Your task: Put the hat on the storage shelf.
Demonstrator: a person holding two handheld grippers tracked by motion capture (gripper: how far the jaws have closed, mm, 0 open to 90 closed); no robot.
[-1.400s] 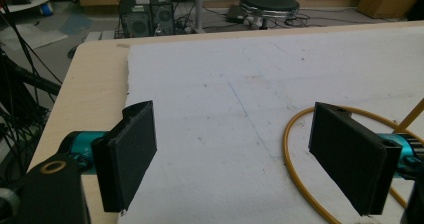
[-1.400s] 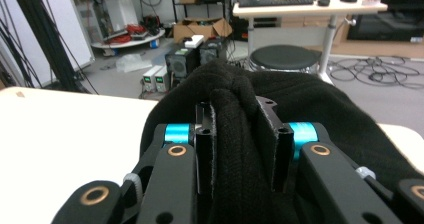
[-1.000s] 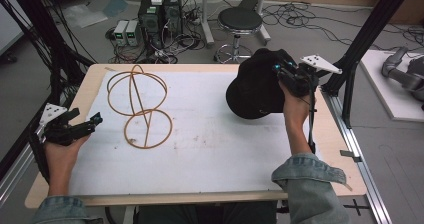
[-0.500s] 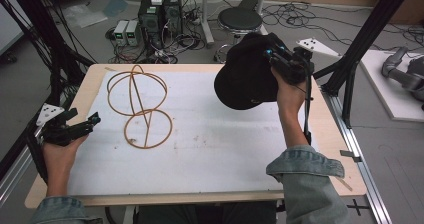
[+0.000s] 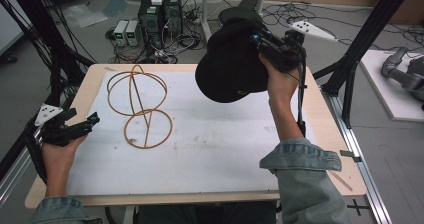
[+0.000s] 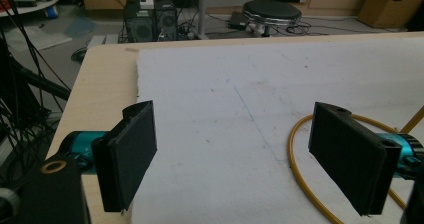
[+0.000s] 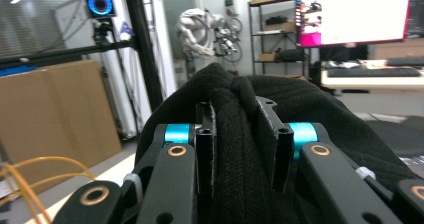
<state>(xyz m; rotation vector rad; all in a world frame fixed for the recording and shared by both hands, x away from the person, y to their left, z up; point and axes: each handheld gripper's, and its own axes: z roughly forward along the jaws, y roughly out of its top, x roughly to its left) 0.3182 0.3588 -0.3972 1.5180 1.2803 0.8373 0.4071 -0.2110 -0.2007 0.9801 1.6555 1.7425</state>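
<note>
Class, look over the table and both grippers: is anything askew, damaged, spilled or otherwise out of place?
Nothing is spilled or broken. The black hat hangs crumpled in the air, a fold of its knit pinched in the right gripper. The wire stand sits upright on the white mat. The left gripper is open, holding nothing.

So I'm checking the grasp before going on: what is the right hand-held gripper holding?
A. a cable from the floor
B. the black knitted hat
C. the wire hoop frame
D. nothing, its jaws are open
B: the right hand-held gripper has its jaws pinched on a fold of the black knitted hat, lifted above the table, while the wire hoop frame stands apart on the table.
</note>
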